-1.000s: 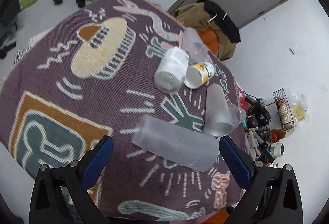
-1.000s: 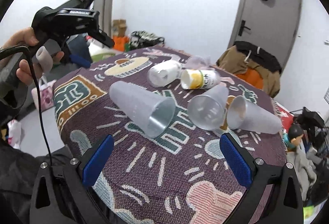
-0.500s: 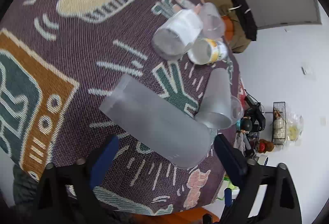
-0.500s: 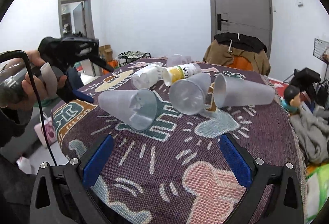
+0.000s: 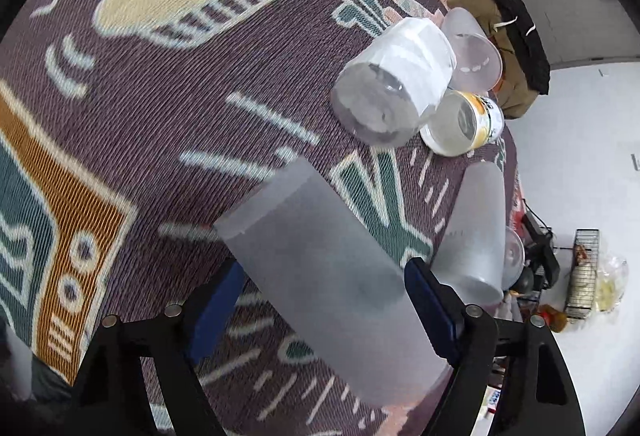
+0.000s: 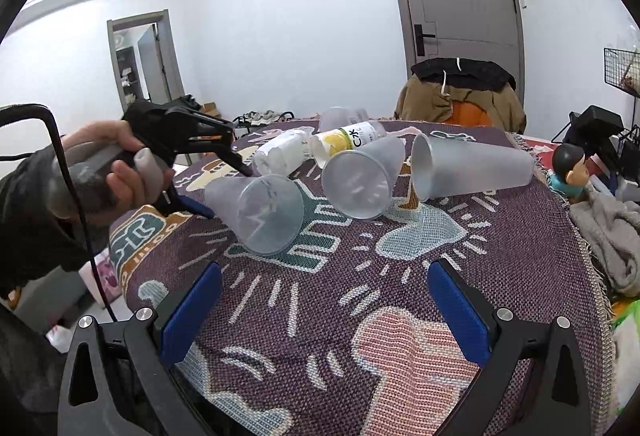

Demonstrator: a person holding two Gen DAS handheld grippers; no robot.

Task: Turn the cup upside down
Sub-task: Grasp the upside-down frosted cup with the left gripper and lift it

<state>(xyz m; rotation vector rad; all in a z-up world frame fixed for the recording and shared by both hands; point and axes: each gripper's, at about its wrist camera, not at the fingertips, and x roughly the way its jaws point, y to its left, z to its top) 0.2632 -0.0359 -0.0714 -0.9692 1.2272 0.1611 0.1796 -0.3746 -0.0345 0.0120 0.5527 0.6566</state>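
Frosted cup (image 5: 332, 276), lying on its side on the patterned cloth (image 5: 168, 107) near the table's near-left part, mouth toward the near side. The left gripper (image 5: 320, 300) brackets the cup with a blue pad on either flank; whether the pads press it cannot be told. To its right lie a second frosted cup (image 6: 360, 175) and a third frosted cup (image 6: 472, 167), with a white-wrapped cup (image 5: 396, 83) and a yellow-labelled bottle (image 5: 464, 123) farther back. The right gripper (image 6: 324, 312) hangs spread and empty above the near cloth.
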